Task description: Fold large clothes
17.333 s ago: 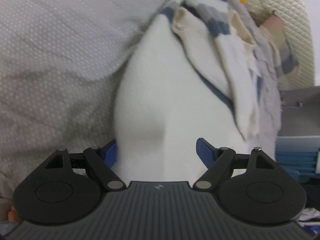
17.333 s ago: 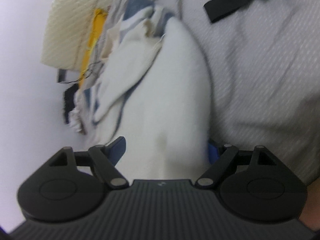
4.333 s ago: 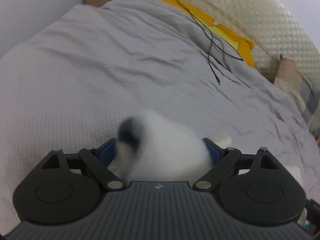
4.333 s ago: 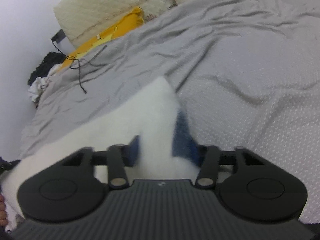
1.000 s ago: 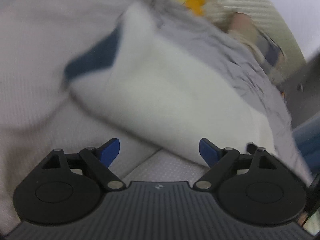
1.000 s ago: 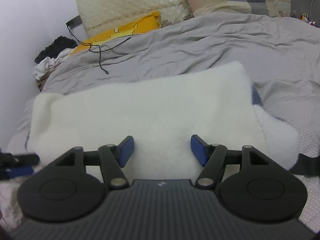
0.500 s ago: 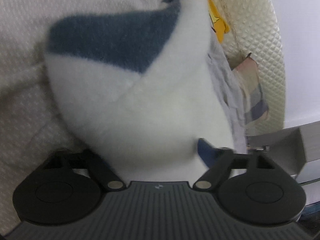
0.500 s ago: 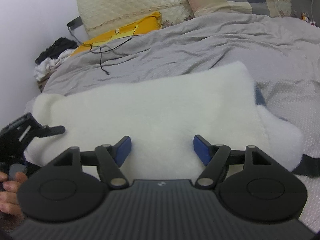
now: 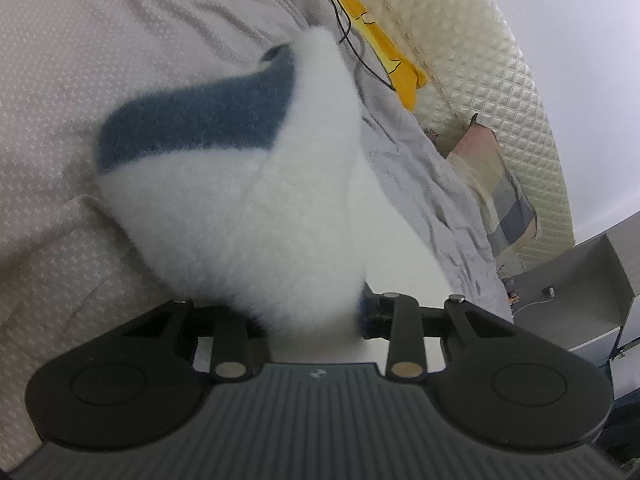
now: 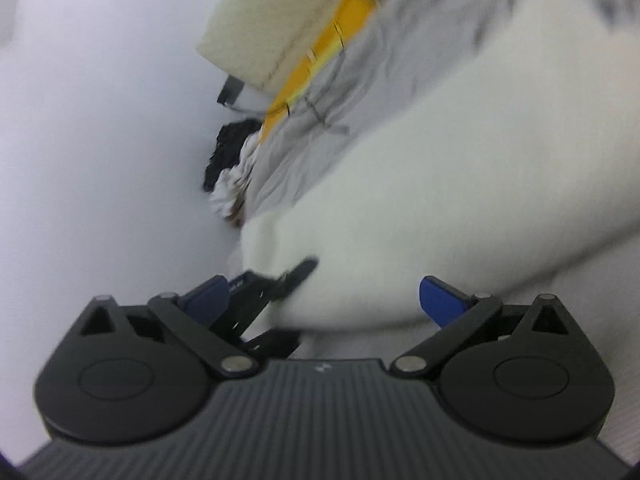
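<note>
Grey bed (image 9: pixel 120 60) fills frame, quilted headboard (image 9: pixel 500 52) upper right; white fleece (image 9: pixel 280 208) with blue patch bunched mid-frame on bed; left gripper (image 9: pixel 316 316) pinching fleece edge at bottom; right gripper (image 10: pixel 324 300) spread wide, fleece (image 10: pixel 460 200) just ahead, blurred

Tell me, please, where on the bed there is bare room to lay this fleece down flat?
The grey bedspread is bare left of the fleece held in the left gripper. It is crowded toward the headboard: a black cable, a yellow cloth and a checked pillow.
</note>
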Available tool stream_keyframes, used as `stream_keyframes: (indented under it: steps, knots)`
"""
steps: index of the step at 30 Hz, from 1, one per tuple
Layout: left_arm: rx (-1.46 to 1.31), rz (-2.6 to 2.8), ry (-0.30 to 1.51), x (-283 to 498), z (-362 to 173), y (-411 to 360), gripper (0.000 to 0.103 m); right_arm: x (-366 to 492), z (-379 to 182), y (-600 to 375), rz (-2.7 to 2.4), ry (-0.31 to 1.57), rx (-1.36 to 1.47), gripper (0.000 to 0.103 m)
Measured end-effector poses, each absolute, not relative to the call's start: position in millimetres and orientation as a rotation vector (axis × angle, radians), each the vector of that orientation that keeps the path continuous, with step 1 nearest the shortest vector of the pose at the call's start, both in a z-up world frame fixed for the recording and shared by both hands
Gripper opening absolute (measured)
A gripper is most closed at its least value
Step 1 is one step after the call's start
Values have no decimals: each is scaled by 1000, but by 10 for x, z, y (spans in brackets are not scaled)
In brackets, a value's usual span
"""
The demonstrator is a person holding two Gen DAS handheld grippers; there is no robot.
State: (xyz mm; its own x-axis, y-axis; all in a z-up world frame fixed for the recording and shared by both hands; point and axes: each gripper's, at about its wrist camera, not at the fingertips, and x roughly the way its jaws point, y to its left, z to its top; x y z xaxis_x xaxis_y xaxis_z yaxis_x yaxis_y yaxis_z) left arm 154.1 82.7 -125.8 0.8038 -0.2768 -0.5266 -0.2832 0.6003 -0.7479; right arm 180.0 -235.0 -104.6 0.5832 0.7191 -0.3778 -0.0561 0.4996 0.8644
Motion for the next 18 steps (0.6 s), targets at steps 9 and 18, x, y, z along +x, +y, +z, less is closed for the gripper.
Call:
stream_keyframes:
  steps: [9, 18]
  knots:
    - [-997, -25, 618, 1499, -1254, 919, 38, 2065, -1602, -2694, 365, 814, 1277, 103]
    - [-1025, -25, 618, 1549, -1302, 963, 38, 1898, -1528, -3068, 108, 613, 1283, 102]
